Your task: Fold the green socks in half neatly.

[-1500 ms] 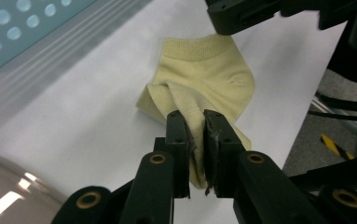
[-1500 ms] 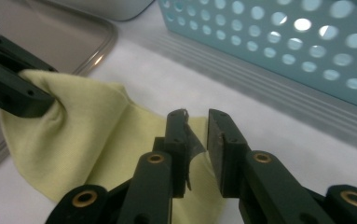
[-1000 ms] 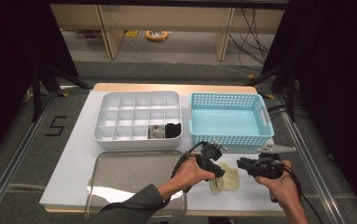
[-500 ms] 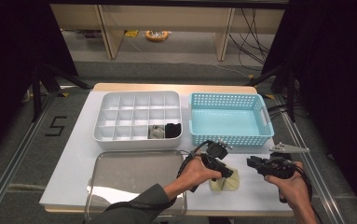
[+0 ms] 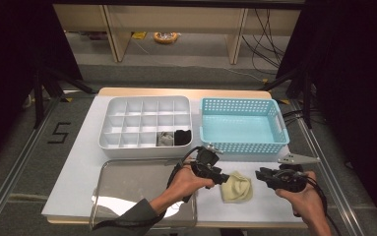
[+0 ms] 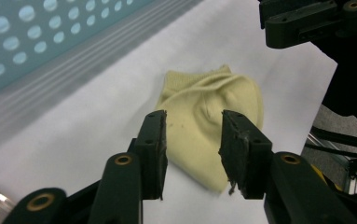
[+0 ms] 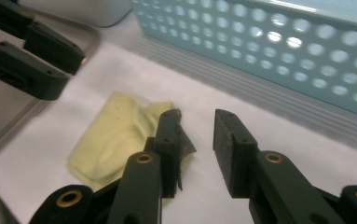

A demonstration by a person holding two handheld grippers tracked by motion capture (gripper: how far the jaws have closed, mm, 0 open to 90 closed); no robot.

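Fingers: left gripper (image 6: 192, 140) spread over yellow sock (image 6: 209, 116), right gripper (image 7: 197, 135) gaping beside it | done: two items, probably socks, in divided tray (image 5: 127, 120) | left: grasp, stow.

The divided tray (image 5: 127, 118) sits at the back left of the table (image 5: 78, 172), the basket (image 5: 240, 125) just right of it. The flat tray (image 5: 127, 187) lies in front. The sock (image 5: 236, 188) lies between the 2 grippers, the left gripper (image 5: 219, 178) and the right gripper (image 5: 261, 175).
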